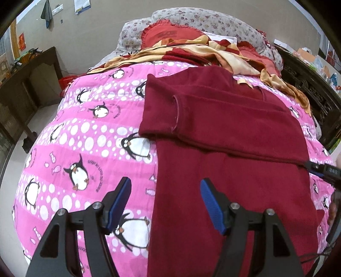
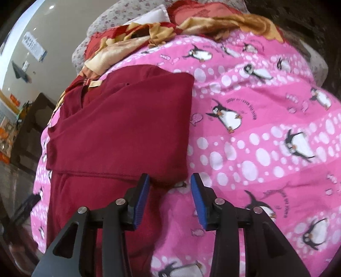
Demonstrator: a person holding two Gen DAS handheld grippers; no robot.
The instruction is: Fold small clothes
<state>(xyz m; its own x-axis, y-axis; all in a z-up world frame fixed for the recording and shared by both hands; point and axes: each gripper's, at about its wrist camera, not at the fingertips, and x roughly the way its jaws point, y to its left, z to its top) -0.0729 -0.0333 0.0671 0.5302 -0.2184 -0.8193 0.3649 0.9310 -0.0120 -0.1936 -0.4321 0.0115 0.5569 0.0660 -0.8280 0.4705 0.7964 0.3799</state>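
A dark red long-sleeved top [image 1: 223, 127] lies flat on the pink penguin quilt [image 1: 85, 136], with one sleeve folded across its body. My left gripper [image 1: 165, 181] hovers open over the top's left edge, one pad above the quilt and one above the cloth, gripping nothing. In the right wrist view the same top [image 2: 119, 132] shows its folded sleeve. My right gripper [image 2: 170, 176] stands open at the sleeve's lower right corner, which pokes between the jaws without being pinched. That gripper [image 1: 319, 169] also shows at the right edge of the left wrist view, beside the sleeve end.
A crumpled red and yellow blanket [image 1: 202, 51] and floral pillows [image 1: 191, 19] lie at the head of the bed. A dark wooden cabinet [image 1: 27, 85] stands left of the bed, and a carved dark wooden frame [image 1: 309, 91] on its right. Bare quilt [image 2: 255, 138] spreads right of the top.
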